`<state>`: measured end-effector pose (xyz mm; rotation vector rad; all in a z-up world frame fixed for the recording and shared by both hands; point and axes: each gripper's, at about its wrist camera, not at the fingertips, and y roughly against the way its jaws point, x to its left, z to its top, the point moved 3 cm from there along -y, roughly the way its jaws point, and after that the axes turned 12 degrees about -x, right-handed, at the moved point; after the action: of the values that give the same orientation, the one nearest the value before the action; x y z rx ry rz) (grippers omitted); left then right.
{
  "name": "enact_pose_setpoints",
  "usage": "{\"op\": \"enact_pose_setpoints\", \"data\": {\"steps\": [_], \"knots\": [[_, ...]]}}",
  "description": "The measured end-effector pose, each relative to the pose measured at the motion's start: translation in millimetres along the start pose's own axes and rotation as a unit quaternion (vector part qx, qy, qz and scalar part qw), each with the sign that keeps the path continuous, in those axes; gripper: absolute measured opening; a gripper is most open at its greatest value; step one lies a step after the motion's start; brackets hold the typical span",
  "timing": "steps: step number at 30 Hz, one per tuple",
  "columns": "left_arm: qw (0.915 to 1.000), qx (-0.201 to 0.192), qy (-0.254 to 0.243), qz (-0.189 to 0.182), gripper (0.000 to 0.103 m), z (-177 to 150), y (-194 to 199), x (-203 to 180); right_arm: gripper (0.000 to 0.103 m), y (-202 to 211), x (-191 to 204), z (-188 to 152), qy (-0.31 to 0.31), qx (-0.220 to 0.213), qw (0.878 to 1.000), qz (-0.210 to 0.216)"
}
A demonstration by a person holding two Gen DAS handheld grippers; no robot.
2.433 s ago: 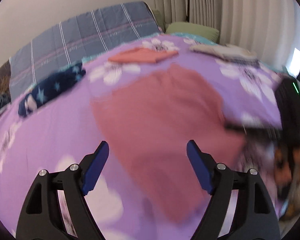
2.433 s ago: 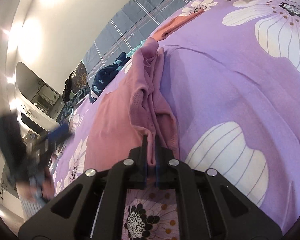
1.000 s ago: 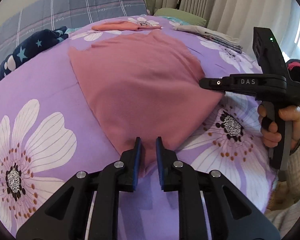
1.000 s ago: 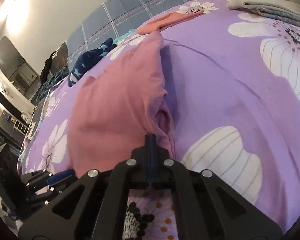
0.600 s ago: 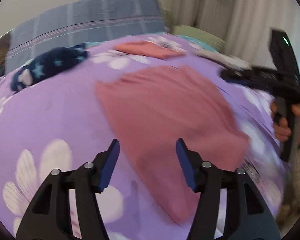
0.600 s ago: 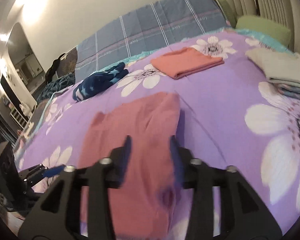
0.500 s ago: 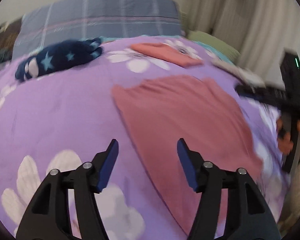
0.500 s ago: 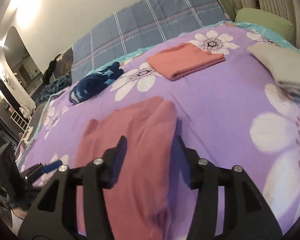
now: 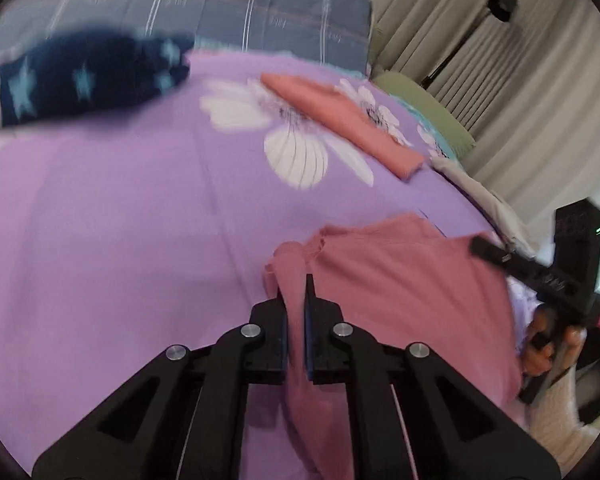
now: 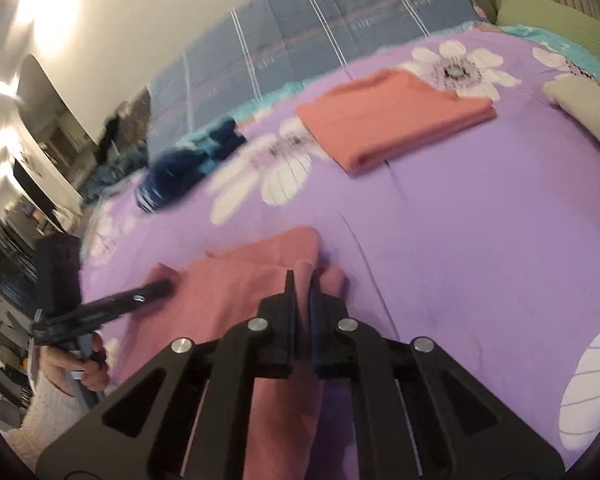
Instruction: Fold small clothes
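A dusty-pink garment (image 9: pixel 400 292) lies on the purple flowered bedspread (image 9: pixel 120 220). My left gripper (image 9: pixel 295 284) is shut on its far left corner, with cloth bunched between the fingers. My right gripper (image 10: pixel 302 280) is shut on the far right corner of the same garment (image 10: pixel 228 300). Each gripper shows in the other's view: the right one (image 9: pixel 500 258) at the garment's right edge, the left one (image 10: pixel 140 298) at its left edge. The garment's near part is hidden under the gripper bodies.
A folded orange-pink garment (image 10: pixel 392 116) lies further back on the bed. A navy star-patterned garment (image 9: pixel 84 76) lies at the back left. Folded pale clothes (image 10: pixel 584 108) and a green pillow (image 9: pixel 424 108) are at the right. A blue striped quilt (image 10: pixel 320 32) is behind.
Both grippers were open above the flat garment half a second ago. Now both have moved to its far corners and shut on them, and the far edge is bunched up.
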<state>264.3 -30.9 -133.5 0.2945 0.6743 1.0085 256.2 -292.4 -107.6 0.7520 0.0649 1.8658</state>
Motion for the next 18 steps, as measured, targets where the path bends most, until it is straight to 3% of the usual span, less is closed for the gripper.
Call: {"op": "enact_pose_setpoints", "data": {"steps": [3,5,7,8,9,10,12,13,16,18], "knots": [[0.998,-0.045,-0.044,0.006,0.006,5,23,-10,0.005,21,11,12,0.012,-0.055,0.998,0.028],[0.9969,-0.046,-0.062,0.017,0.007,3,19,-8,0.006,7,9,9,0.044,-0.04,0.998,-0.005],[0.9955,-0.034,-0.07,0.054,0.009,-5,1,4,0.007,-21,-3,-9,0.089,-0.002,0.992,-0.091],[0.9967,-0.019,-0.058,0.054,0.014,-8,-5,10,0.012,-28,-9,-15,0.087,0.016,0.99,-0.108],[0.9983,-0.003,-0.033,0.047,0.016,-11,-8,17,0.013,-29,-13,-18,0.073,0.025,0.991,-0.108],[0.9986,-0.009,-0.023,0.047,0.022,-11,-1,21,0.013,-19,-15,-14,0.052,0.007,0.993,-0.102],[0.9968,-0.043,-0.034,0.058,0.034,-5,21,17,0.025,2,-12,-3,0.046,-0.027,0.993,-0.107],[0.996,-0.051,-0.041,0.06,0.038,-3,29,12,0.026,13,-8,2,0.049,-0.039,0.992,-0.108],[0.9957,-0.06,-0.067,0.024,0.038,-8,60,-16,0.025,47,17,2,0.069,-0.038,0.994,-0.072],[0.9942,-0.038,-0.1,0.006,0.038,-26,72,-41,0.023,68,41,-15,0.098,-0.021,0.994,-0.041]]}}
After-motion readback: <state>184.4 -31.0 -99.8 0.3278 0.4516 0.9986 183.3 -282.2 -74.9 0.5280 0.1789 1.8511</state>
